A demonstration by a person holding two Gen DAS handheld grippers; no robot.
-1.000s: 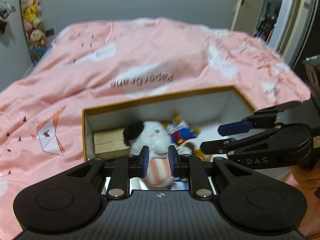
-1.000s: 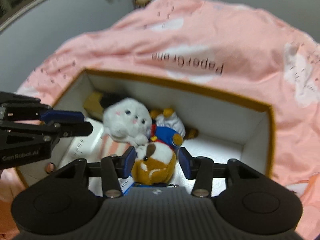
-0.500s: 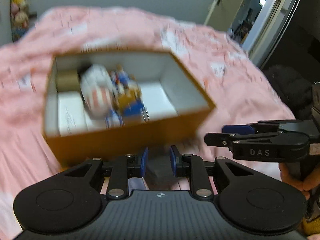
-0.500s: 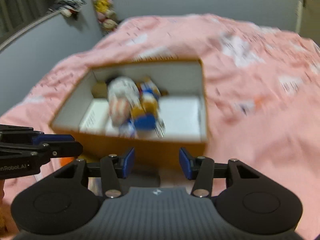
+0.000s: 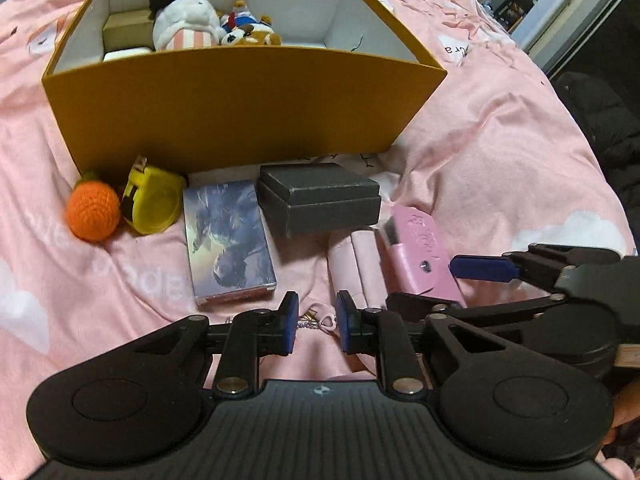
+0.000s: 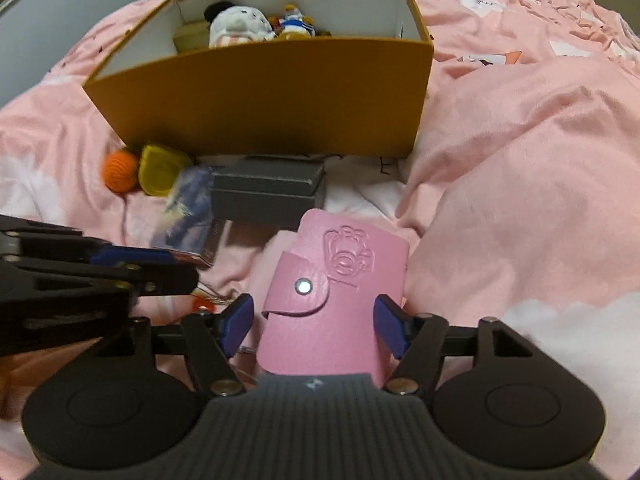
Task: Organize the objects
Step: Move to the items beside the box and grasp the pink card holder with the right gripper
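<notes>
A: Why does the right gripper (image 6: 316, 326) straddle the pink wallet (image 6: 334, 296)?

B: It looks set for a pickup. Its jaws have just been opening and stand apart on either side of the wallet, the pads clear of it. The wallet lies on the pink bedspread (image 6: 520, 184), near the camera, in front of the dark grey box (image 6: 268, 190).

A: And the left gripper (image 5: 318, 326)?

B: Its jaws have just been closing; they are nearly together with nothing clamped, above a small keychain (image 5: 316, 322) on the cover.

A: Where would the wallet go?

B: Probably into the orange box (image 5: 240, 100) at the far side, where soft toys (image 5: 188, 24) already sit at the left. Its right half looks bare.

A: Any obstacles?

B: The near wall stands tall, so the wallet has to rise over that rim. The card pack (image 5: 228, 240), yellow tape measure (image 5: 152, 204) and knitted orange (image 5: 93, 212) crowd the left; the right is open cover.
</notes>
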